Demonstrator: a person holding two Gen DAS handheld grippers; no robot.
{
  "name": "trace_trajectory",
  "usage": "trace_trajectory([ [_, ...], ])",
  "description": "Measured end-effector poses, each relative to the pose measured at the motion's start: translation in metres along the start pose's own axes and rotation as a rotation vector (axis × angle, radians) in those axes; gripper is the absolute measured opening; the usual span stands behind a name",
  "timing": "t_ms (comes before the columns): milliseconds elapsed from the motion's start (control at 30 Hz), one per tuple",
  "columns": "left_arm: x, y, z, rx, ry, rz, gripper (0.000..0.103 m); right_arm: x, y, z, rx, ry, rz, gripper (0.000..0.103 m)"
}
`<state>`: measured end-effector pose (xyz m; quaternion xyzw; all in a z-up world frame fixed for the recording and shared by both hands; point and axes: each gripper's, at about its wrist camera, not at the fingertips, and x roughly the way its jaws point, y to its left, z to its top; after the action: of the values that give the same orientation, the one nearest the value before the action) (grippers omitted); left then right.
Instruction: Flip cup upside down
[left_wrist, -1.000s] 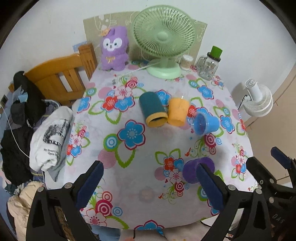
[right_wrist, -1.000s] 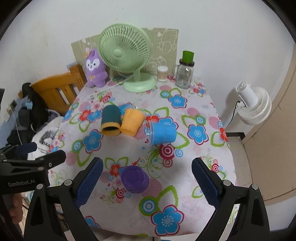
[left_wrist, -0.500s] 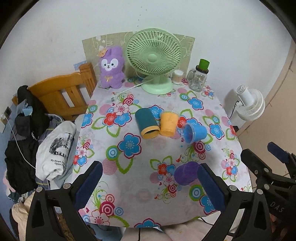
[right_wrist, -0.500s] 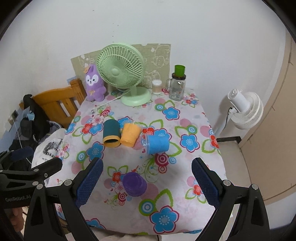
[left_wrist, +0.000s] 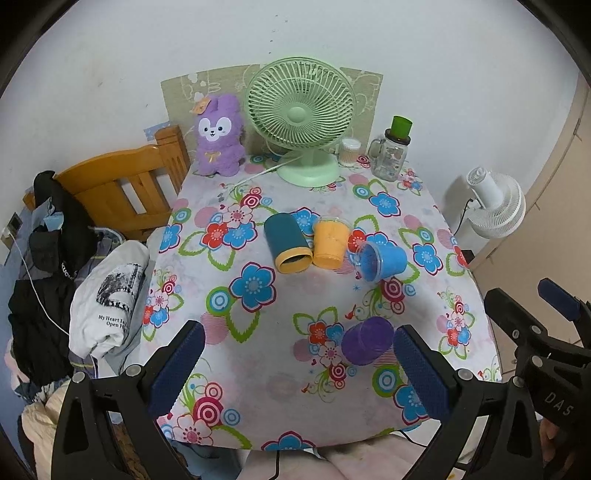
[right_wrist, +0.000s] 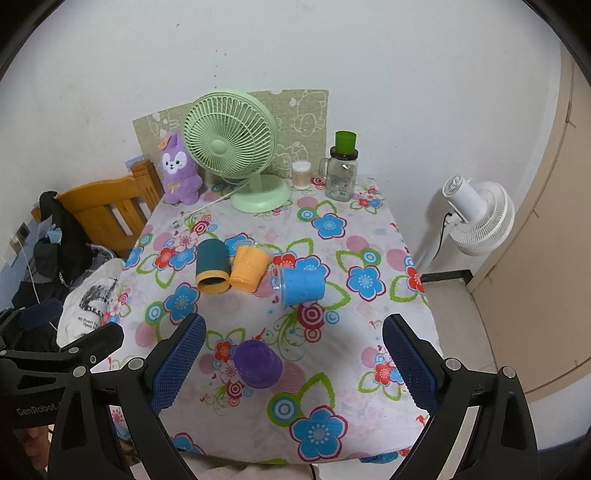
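A purple cup (left_wrist: 366, 340) (right_wrist: 258, 363) stands upside down near the table's front. A dark teal cup (left_wrist: 287, 244) (right_wrist: 211, 266), an orange cup (left_wrist: 330, 242) (right_wrist: 249, 269) and a blue cup (left_wrist: 382, 261) (right_wrist: 301, 286) lie on their sides mid-table. My left gripper (left_wrist: 298, 373) is open and empty, above the front edge, with the purple cup just inside its right finger. My right gripper (right_wrist: 293, 364) is open and empty, with the purple cup between its fingers but farther off.
The table has a floral cloth (left_wrist: 255, 280). At its back stand a green fan (left_wrist: 301, 114), a purple plush toy (left_wrist: 218, 136), a glass jar with a green lid (left_wrist: 393, 153) and a small jar. A wooden chair (left_wrist: 122, 192) with clothes stands left, a white fan (left_wrist: 496, 203) right.
Both grippers have pulled back and risen from the table, so more of the room shows. The cups have not moved. Both grippers stay open.
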<state>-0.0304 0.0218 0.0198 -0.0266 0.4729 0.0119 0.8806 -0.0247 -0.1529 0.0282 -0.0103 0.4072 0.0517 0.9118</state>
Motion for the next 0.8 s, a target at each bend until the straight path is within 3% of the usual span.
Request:
trace_trajectory([
  [800, -0.0011, 0.0045, -0.0016, -0.017, -0.003, 0.01, 0.103, 0.0041, 0.0033, -0.0032, -0.004, 0.007, 0.006, 0.098],
])
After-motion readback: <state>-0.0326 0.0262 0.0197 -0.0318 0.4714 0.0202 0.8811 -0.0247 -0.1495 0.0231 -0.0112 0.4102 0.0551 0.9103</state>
